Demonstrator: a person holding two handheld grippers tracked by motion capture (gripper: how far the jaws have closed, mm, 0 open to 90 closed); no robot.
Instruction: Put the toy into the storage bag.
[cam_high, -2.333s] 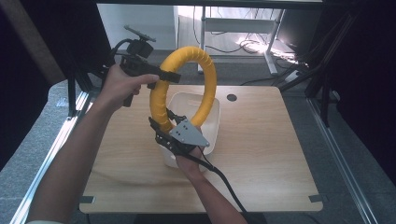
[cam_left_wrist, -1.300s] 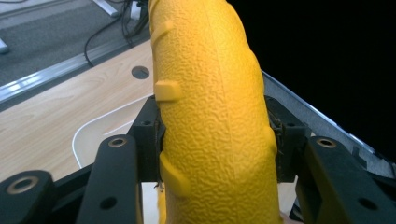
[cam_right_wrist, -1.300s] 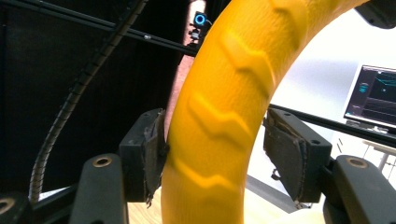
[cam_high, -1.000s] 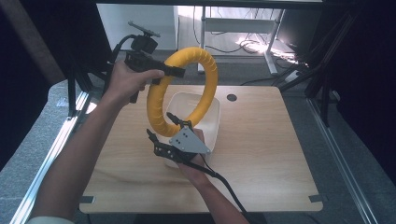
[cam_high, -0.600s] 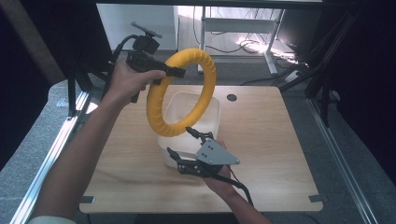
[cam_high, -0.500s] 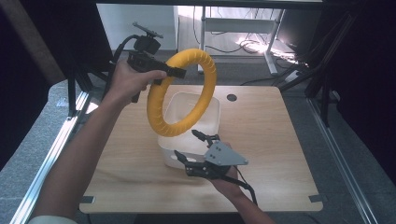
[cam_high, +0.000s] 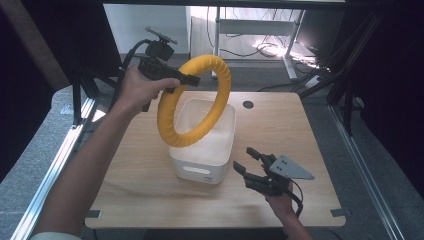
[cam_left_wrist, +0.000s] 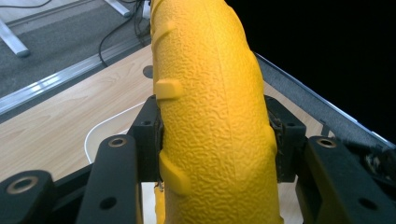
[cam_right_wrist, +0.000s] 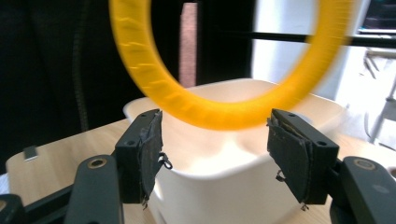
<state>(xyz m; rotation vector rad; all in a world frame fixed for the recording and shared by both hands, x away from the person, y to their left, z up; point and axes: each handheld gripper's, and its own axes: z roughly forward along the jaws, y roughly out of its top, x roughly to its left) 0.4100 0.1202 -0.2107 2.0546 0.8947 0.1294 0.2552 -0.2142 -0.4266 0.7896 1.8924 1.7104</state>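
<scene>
Above the white plastic bin (cam_high: 205, 145) that stands near the middle of the light wooden table (cam_high: 295, 130), a large yellow foam ring with a pebbled, ribbed surface (cam_high: 194, 100) hangs upright in the air, tilted a little, its lowest arc just over the bin's open top. At the ring's upper left, seen from the high view, the left gripper (cam_high: 186, 80) is clamped on it: the left gripper view shows the two black jaws pressed against either side of the thick yellow tube (cam_left_wrist: 210, 116), which runs up between them, with a curve of the bin's white rim (cam_left_wrist: 100, 133) and the table beneath. The person's left hand (cam_high: 137, 90) holds that gripper raised over the table's far left part, forearm stretching back toward the near edge. The right gripper (cam_high: 250, 162) sits low over the table's near right part, just beside the bin's right front corner and apart from the ring, the person's right hand (cam_high: 282, 205) behind it. Its jaws stand wide apart and grip nothing; the right gripper view looks between them at the bin's wall (cam_right_wrist: 233, 186), with the ring's lower arc (cam_right_wrist: 210, 112) blurred above the rim and farther off than the jaw pads. A dark round hole (cam_high: 248, 105) marks the table beyond the bin.
</scene>
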